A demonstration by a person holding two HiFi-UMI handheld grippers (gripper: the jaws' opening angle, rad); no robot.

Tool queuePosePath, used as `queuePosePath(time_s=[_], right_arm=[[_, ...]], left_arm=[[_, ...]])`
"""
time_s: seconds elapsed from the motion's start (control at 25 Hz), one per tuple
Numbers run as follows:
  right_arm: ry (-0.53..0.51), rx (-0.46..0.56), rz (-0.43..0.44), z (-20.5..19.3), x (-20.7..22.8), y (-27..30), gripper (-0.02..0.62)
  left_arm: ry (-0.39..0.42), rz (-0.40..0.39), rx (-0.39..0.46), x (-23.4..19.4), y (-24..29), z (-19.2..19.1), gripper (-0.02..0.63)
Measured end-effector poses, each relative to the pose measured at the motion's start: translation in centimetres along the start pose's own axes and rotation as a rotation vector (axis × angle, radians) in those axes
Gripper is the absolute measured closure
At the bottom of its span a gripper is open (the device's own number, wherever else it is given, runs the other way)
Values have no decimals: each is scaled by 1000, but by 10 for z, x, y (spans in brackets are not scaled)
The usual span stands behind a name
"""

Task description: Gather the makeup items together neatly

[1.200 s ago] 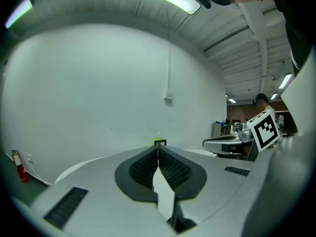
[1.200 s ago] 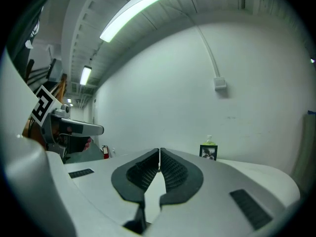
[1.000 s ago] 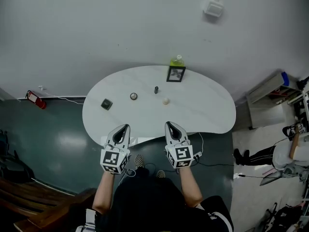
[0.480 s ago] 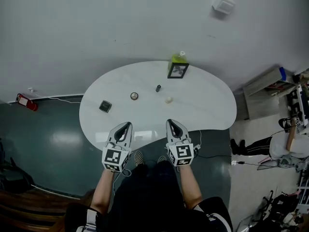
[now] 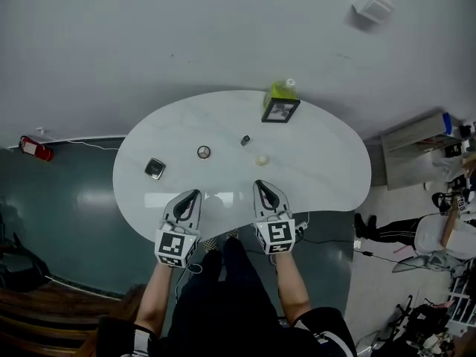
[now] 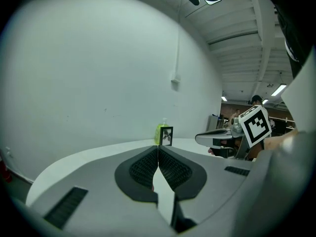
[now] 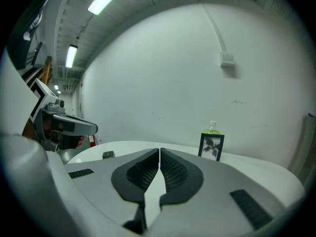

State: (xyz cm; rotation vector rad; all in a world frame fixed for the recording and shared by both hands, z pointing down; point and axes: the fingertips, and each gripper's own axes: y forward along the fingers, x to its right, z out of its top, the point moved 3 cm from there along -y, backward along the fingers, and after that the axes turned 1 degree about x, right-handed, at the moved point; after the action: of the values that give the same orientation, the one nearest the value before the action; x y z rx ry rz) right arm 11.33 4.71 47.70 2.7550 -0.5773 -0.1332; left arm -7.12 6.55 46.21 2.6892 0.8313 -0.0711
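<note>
Ana: If you count the makeup things on the white bench (image 5: 327, 162), how many do you get?

Ben: Four. One square case (image 5: 154, 168) lies far to the left. One round case (image 5: 204, 152) lies near the middle. One small dark tube (image 5: 245, 140) is a bit to the right of that, and one small pale round thing (image 5: 261, 159) is close to the tube. They make a loose row across the middle, and none of them touch.

Ana: What else is on there?

Ben: One black picture frame (image 5: 280, 110) stands near the far edge. One green bottle (image 5: 281, 89) stands right behind it.

Ana: And the grippers?

Ben: Two. The left gripper (image 5: 192, 196) and the right gripper (image 5: 260, 187) are side by side over the near edge of the bench. They are apart from each other and both point at the far side. The person's arms reach straight out, and the marker cubes face up.

Ana: Are the jaws holding anything?

Ben: No. On both grippers the jaws are pressed together with nothing between them. All four makeup things lie out in front, and nothing touches them.
</note>
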Motion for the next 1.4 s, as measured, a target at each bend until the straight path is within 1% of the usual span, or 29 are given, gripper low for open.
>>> queuePosePath(time_s=[0.28, 0.48, 0.64, 0.8, 1.0, 1.04, 1.08, 1.12, 1.4], right_arm=[[-9, -67, 50, -30, 31, 48, 565], [4, -99, 80, -48, 49, 75, 565], [20, -108, 91, -55, 59, 96, 564], [52, -143, 103, -59, 64, 116, 563], [33, -184, 99, -57, 73, 140, 561], [32, -189, 106, -56, 75, 144, 556], [32, -198, 116, -56, 75, 148, 528], [32, -209, 125, -57, 76, 153, 484], [29, -296, 166, -62, 76, 177, 456]], left_arm=[[-38, 40, -61, -10, 46, -22, 586], [-71, 73, -85, -13, 70, -36, 586], [-90, 88, -110, -16, 86, -46, 586], [-107, 101, -132, -19, 94, -53, 586], [-127, 133, -143, -21, 100, -51, 586], [-131, 140, -145, -22, 101, -51, 586], [-134, 145, -148, -23, 101, -51, 586], [-138, 152, -149, -25, 102, -51, 586], [-151, 185, -149, -36, 104, -49, 586]])
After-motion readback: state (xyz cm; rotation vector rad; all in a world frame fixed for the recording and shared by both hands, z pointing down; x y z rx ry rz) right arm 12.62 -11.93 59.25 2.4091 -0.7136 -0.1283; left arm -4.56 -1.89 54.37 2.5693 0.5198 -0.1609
